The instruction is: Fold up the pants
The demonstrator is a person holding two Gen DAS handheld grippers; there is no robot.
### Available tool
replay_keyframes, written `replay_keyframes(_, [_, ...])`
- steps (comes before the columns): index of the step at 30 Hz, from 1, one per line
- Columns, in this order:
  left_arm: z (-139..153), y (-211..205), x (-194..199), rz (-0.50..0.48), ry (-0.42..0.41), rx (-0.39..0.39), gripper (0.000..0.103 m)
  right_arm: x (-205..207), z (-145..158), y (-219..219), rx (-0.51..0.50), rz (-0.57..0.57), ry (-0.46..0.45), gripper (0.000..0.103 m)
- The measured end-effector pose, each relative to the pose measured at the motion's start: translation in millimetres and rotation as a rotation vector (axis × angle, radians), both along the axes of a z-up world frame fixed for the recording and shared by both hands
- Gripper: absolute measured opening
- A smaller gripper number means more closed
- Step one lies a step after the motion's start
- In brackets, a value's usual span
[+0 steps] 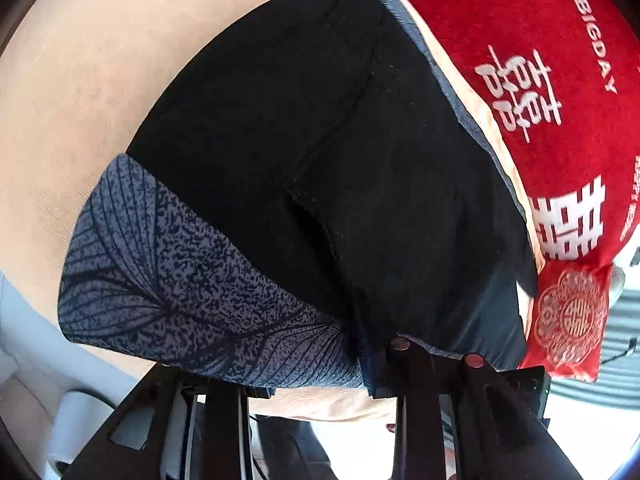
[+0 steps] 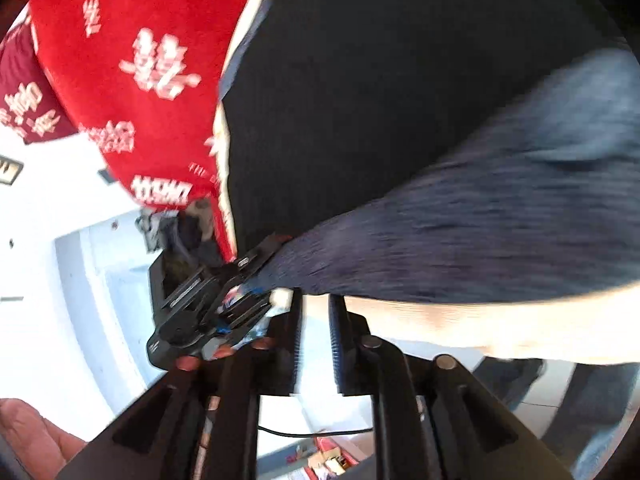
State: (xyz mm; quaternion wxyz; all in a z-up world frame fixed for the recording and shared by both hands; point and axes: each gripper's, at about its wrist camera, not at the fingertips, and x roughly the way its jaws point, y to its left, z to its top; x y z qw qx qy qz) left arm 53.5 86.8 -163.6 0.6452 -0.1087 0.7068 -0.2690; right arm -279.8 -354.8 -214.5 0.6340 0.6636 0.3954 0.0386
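Pants (image 1: 320, 140): 1 pair, beside 2 red cushions (image 1: 540, 60).

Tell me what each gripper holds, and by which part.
The left gripper pinches the pants at a blue corner; the right gripper cannot be judged.

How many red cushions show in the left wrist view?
2: a large red cushion at top right, alongside the pants, and a small embroidered one below it. Others may be hidden.

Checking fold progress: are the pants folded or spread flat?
Folded: the pants show a patterned layer doubled over the black.
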Motion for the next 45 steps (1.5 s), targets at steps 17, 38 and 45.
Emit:
replay_keyframes(17, [37, -15, 1, -0.123, -0.084, 0.010, 0.021, -82, 29, -53, -0.038, -0.431, -0.003, 0.005])
replay_keyframes(38, [35, -199, 162, -0.024, -0.375, 0.180, 0.026, 189, 50, -278, -0.238, 0.209, 0.082, 0.009])
replay_keyframes(45, [17, -210, 186, 0.032, -0.384, 0.238, 0.036, 216, 17, -291, -0.293, 0.216, 0.099, 0.010])
